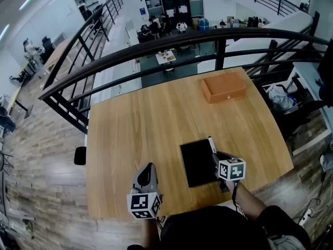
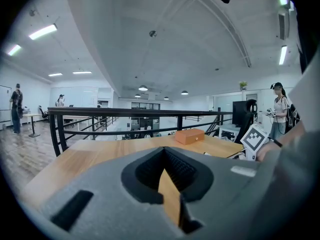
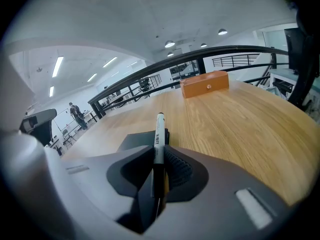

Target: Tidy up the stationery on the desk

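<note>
My right gripper [image 1: 215,158] is shut on a black-and-white marker pen [image 3: 159,134] that sticks forward from its jaws, its tip over the right edge of a black notebook [image 1: 199,162] lying on the wooden desk [image 1: 151,124]. The pen [image 1: 212,144] shows in the head view just past that gripper. In the right gripper view the notebook [image 3: 135,141] lies directly under the jaws. My left gripper [image 1: 148,172] hovers near the desk's front edge, left of the notebook, shut with nothing in it. An orange-brown wooden box [image 1: 223,87] sits closed at the far right of the desk, also visible as the box [image 3: 204,84] and the box [image 2: 189,136].
A black metal railing [image 1: 156,46] runs just beyond the desk's far edge, with a drop to a lower floor behind it. A second desk with a bag [image 1: 281,99] stands to the right. People stand in the distance in the left gripper view.
</note>
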